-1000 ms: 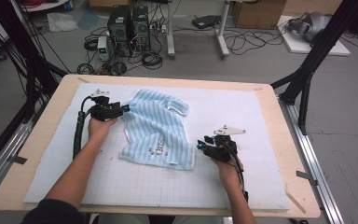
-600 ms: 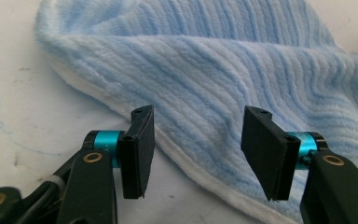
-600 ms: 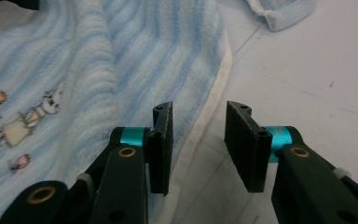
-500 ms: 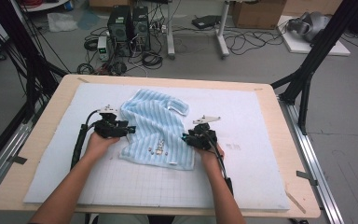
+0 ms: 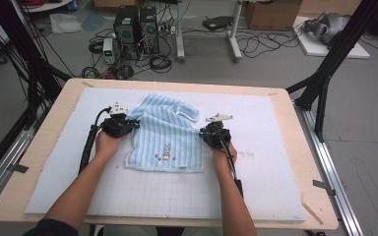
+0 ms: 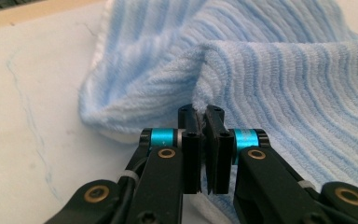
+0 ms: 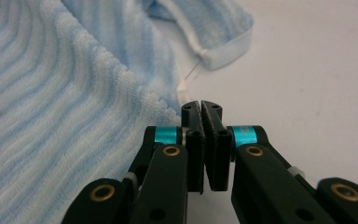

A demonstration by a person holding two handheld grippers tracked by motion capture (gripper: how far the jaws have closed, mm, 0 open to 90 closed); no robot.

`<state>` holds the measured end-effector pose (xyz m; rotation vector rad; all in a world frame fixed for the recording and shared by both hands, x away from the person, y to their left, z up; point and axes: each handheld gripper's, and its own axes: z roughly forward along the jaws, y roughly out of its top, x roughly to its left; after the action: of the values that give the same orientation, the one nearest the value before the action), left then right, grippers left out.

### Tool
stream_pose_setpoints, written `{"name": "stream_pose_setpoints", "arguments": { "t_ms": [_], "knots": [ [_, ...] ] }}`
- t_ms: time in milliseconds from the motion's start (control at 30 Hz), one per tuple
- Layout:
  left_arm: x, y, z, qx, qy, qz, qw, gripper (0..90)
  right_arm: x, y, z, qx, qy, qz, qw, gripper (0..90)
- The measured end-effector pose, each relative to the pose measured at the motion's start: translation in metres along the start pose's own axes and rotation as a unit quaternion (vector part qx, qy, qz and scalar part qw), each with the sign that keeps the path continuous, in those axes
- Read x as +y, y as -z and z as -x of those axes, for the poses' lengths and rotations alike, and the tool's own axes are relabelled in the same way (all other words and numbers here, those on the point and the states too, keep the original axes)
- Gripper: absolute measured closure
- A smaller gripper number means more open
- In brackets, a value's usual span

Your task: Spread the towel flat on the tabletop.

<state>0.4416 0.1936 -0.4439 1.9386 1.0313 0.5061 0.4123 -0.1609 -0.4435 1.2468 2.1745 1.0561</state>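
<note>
At frame centre, left gripper and right gripper, jaws just closed, pinch opposite towel edges.

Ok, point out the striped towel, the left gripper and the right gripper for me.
striped towel [image 5: 165, 135]: high view, middle of the cloth.
left gripper [image 6: 204, 116]: left gripper view, between the tips, shut on the towel's fold.
right gripper [image 7: 201, 111]: right gripper view, between the shut tips at the towel's edge.
</note>
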Motion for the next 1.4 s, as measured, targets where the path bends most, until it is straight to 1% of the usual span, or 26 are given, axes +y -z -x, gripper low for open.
{"name": "stream_pose_setpoints", "arguments": {
  "t_ms": [100, 133, 167, 233, 300, 333, 367, 400, 467, 533, 600, 633, 667, 700, 800, 900, 933, 1000, 1033, 1067, 1100, 1167, 1267, 1300, 1333, 1400],
  "knots": [
    [-0.001, -0.005, -0.002, 0.012, 0.007, 0.006, 0.9999, 78.9, 0.005, -0.005, 0.0, -0.028, 0.0, 0.0, 0.9996, 88.3],
    [-0.002, -0.006, -0.001, 0.015, 0.01, 0.001, 0.9998, 74.5, 0.006, -0.006, 0.0, -0.03, -0.002, -0.003, 0.9995, 88.3],
    [-0.003, -0.005, -0.002, 0.014, 0.011, -0.006, 0.9998, 66.4, 0.005, -0.007, 0.0, -0.03, -0.007, -0.003, 0.9995, 88.2],
    [-0.005, -0.001, -0.005, 0.002, 0.025, -0.013, 0.9996, 54.3, 0.004, -0.006, 0.001, -0.02, -0.01, -0.001, 0.9998, 85.2],
    [-0.009, 0.006, -0.007, -0.018, 0.048, -0.001, 0.9987, 51.0, 0.003, -0.002, 0.003, -0.007, -0.021, 0.011, 0.9997, 73.6],
    [-0.01, 0.01, -0.009, -0.029, 0.06, -0.004, 0.9978, 49.4, 0.002, 0.001, 0.004, 0.001, -0.036, 0.019, 0.9992, 63.7],
    [-0.011, 0.013, -0.01, -0.039, 0.07, -0.005, 0.9967, 47.3, 0.001, 0.002, 0.007, 0.019, -0.058, 0.025, 0.9978, 59.3],
    [-0.013, 0.017, -0.01, -0.045, 0.072, 0.003, 0.9964, 46.4, 0.0, 0.005, 0.007, 0.026, -0.063, 0.026, 0.9973, 58.1],
    [-0.018, 0.027, -0.007, -0.05, 0.067, 0.011, 0.9964, 46.3, -0.001, 0.011, 0.005, 0.024, -0.053, 0.029, 0.9979, 49.9],
    [-0.023, 0.036, -0.004, -0.057, 0.067, 0.019, 0.996, 45.4, -0.001, 0.016, 0.004, 0.03, -0.051, 0.024, 0.998, 40.2],
    [-0.028, 0.045, 0.001, -0.058, 0.062, 0.024, 0.9961, 43.0, -0.002, 0.024, 0.003, 0.039, -0.049, 0.018, 0.9979, 36.5],
    [-0.03, 0.049, 0.003, -0.062, 0.061, 0.021, 0.996, 42.8, -0.004, 0.028, 0.002, 0.038, -0.043, 0.026, 0.998, 36.6],
    [-0.033, 0.054, 0.006, -0.066, 0.059, 0.025, 0.9958, 42.0, -0.006, 0.034, 0.001, 0.039, -0.038, 0.032, 0.998, 36.6],
    [-0.036, 0.058, 0.009, -0.071, 0.056, 0.024, 0.9956, 42.2, -0.009, 0.039, 0.0, 0.041, -0.035, 0.033, 0.998, 38.2],
    [-0.045, 0.069, 0.019, -0.079, 0.041, 0.014, 0.9959, 44.1, -0.022, 0.053, -0.006, 0.048, -0.002, 0.019, 0.9987, 48.8],
    [-0.055, 0.075, 0.027, -0.091, 0.037, 0.005, 0.9951, 49.9, -0.037, 0.065, -0.013, 0.057, 0.017, 0.009, 0.9982, 55.3],
    [-0.058, 0.076, 0.028, -0.094, 0.034, 0.0, 0.995, 51.7, -0.042, 0.068, -0.015, 0.063, 0.018, 0.01, 0.9978, 55.6],
    [-0.062, 0.079, 0.034, -0.102, 0.027, -0.005, 0.9944, 56.3, -0.05, 0.073, -0.017, 0.077, 0.008, 0.01, 0.9969, 56.2],
    [-0.063, 0.081, 0.036, -0.108, 0.026, -0.003, 0.9938, 57.7, -0.053, 0.074, -0.019, 0.084, 0.003, 0.009, 0.9964, 56.5],
    [-0.063, 0.081, 0.04, -0.119, 0.031, -0.002, 0.9924, 58.6, -0.056, 0.074, -0.021, 0.091, 0.001, 0.007, 0.9958, 56.6],
    [-0.064, 0.081, 0.042, -0.123, 0.031, -0.006, 0.9919, 58.9, -0.059, 0.073, -0.023, 0.097, 0.001, 0.002, 0.9953, 56.5],
    [-0.064, 0.08, 0.047, -0.121, 0.014, -0.022, 0.9924, 58.6, -0.062, 0.072, -0.027, 0.102, 0.006, -0.006, 0.9948, 56.5],
    [-0.063, 0.078, 0.053, -0.115, -0.009, -0.031, 0.9929, 58.4, -0.063, 0.067, -0.031, 0.095, 0.019, -0.02, 0.9951, 56.9],
    [-0.063, 0.078, 0.055, -0.111, -0.013, -0.03, 0.9933, 58.6, -0.063, 0.067, -0.032, 0.093, 0.019, -0.02, 0.9953, 57.8],
    [-0.064, 0.078, 0.056, -0.108, -0.016, -0.029, 0.9935, 60.1, -0.063, 0.067, -0.031, 0.094, 0.019, -0.019, 0.9952, 58.7],
    [-0.063, 0.078, 0.057, -0.1, -0.029, -0.035, 0.994, 71.9, -0.063, 0.067, -0.031, 0.089, 0.022, -0.019, 0.9956, 64.2]
  ]
}}
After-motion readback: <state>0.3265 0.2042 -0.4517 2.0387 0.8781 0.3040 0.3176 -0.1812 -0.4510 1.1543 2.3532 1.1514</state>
